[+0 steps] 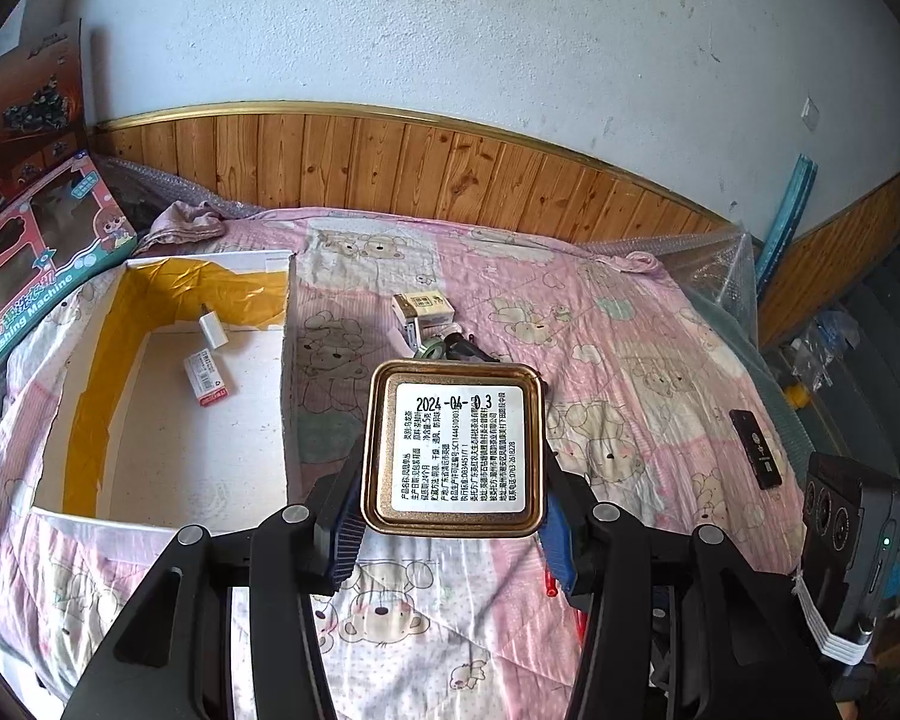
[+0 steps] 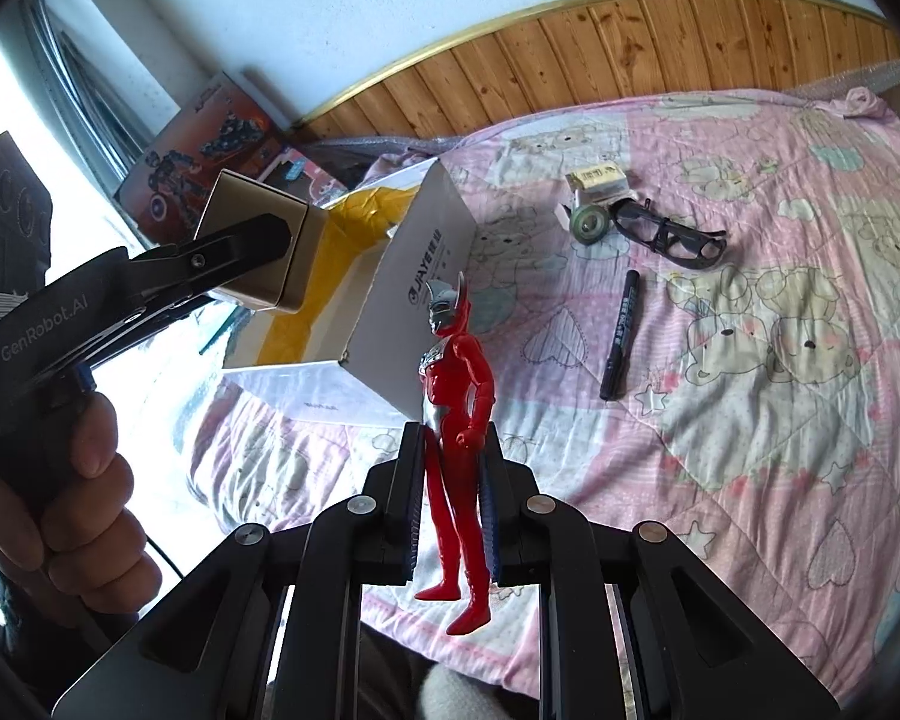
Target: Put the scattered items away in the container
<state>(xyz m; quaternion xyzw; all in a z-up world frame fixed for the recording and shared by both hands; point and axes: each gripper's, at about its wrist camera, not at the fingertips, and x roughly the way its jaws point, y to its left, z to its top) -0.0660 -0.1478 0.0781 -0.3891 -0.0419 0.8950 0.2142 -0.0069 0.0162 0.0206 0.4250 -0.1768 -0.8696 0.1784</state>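
Gold tin, label showing, sits pinched in the left gripper above a pink bear-print quilt, beside the open cardboard box; wood-panelled wall behind. Right gripper clamps a red figure over the quilt, marker and glasses lying beyond.

two black claws are in view, a left claw and a right claw. one square gold tin and one red and silver hero figure. one open white cardboard box with two small white packets inside. on the bed: one black marker pen, one pair of dark glasses, one roll of tape, one small cream carton.
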